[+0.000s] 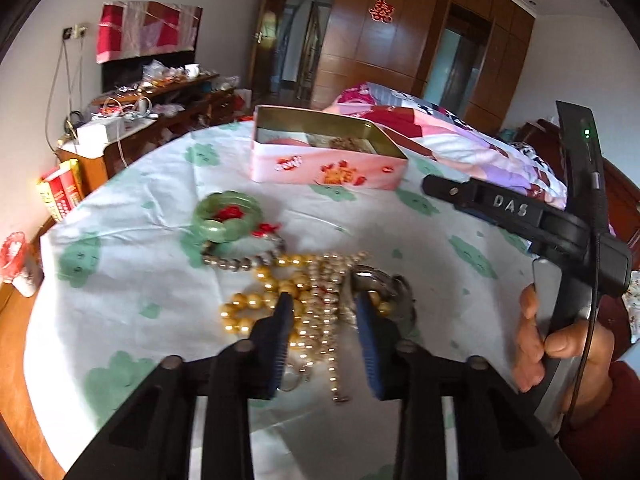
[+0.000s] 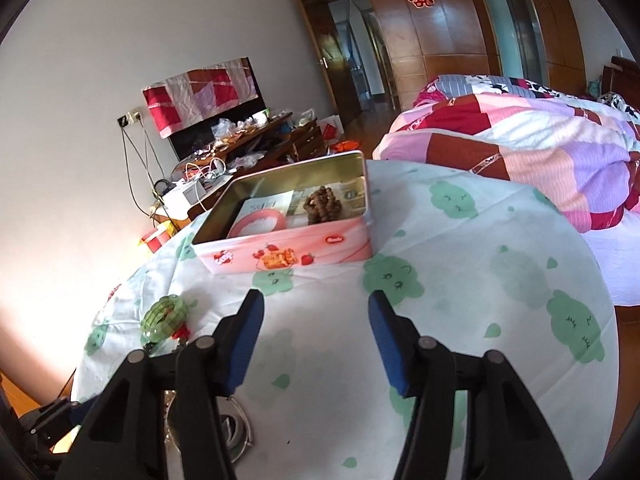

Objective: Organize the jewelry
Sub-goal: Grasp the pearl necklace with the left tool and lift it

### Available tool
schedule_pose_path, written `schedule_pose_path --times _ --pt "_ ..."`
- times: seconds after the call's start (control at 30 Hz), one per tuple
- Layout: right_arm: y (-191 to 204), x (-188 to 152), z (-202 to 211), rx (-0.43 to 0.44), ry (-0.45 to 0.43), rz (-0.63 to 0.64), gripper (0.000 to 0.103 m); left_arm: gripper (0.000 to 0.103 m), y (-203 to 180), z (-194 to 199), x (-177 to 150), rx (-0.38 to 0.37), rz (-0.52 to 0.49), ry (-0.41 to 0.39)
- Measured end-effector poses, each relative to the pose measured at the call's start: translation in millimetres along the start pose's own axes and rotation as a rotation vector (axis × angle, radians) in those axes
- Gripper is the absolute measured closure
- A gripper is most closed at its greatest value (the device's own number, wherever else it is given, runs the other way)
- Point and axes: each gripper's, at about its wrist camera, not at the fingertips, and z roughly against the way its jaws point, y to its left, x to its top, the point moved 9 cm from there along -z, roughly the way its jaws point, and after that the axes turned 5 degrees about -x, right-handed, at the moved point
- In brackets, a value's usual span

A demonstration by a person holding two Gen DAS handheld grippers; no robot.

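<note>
Left gripper (image 1: 324, 312) is nearest, low over the bead pile (image 1: 304, 300) on the cloth-covered table (image 1: 120, 240); fingers stand a narrow gap apart, straddling pale bead strands, with gold beads just left of the left finger (image 1: 282, 320) and a metal watch (image 1: 380, 284) just right of the other. Can't tell if the pads actually press any strand, so I'd call it not yet gripped. Right gripper (image 2: 316, 336) is about half open with nothing between its fingers, just bare cloth; in the left wrist view it hangs on the right, a hand (image 1: 536, 332) on its handle. Risks, my judgement: strands are tangled, so closing here could catch several at once or lift one and drag the rest, watch included; round beads could also squirt out of flat pads. Pulling up fast might snag the cloth or sweep pieces toward the near edge. Further off, left, a green bangle (image 1: 226, 214) with a red knot sits touching a dark bead string (image 1: 240, 260). Far centre, the pink tin (image 1: 328, 168) stands open: inside, a coiled brown bead bracelet (image 2: 322, 204) to the right, a printed card (image 2: 264, 216) to the left, and plenty of free floor. A bed (image 2: 520, 152) lies beyond, right.
</note>
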Motion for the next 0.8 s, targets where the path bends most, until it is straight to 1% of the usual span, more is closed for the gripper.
schedule_pose_path --times 0.07,0.1,0.13,0.2,0.33,0.43,0.5,0.63,0.8 --pt "2.0 -5.7 -2.0 0.006 0.020 0.003 0.045 0.076 -6.2 -1.0 -1.2 -0.018 -0.012 0.007" --pt "3.0 -6.1 -1.7 0.004 0.021 0.005 0.045 0.076 -7.9 -1.7 -1.5 -0.017 -0.019 0.010" --pt "2.8 -5.8 -0.6 0.003 0.016 0.006 0.045 0.076 -7.8 -3.8 -3.2 0.000 -0.028 0.020" --pt "1.8 -6.1 -0.5 0.006 0.018 0.002 0.045 0.076 -3.8 -7.8 -6.1 0.022 -0.018 0.041" --pt "1.5 -7.6 -3.0 0.016 0.033 -0.004 0.045 0.076 0.1 -15.5 -6.7 -0.002 0.017 0.064" --pt "2.2 -8.3 -4.7 0.016 0.042 -0.001 0.045 0.076 -2.6 -20.3 -4.4 -0.008 0.004 0.073" --pt "2.2 -8.5 -6.0 0.014 0.049 -0.002 0.045 0.076 -2.8 -25.3 -2.0 0.001 -0.002 0.091" --pt "-0.7 -8.9 -6.3 0.013 0.050 -0.016 0.045 0.076 -5.0 -29.0 -0.3 0.015 -0.020 0.096" --pt "-4.3 -8.9 -6.8 0.015 0.053 -0.034 0.045 0.081 -1.1 -20.9 -10.9 -0.018 0.016 0.112"
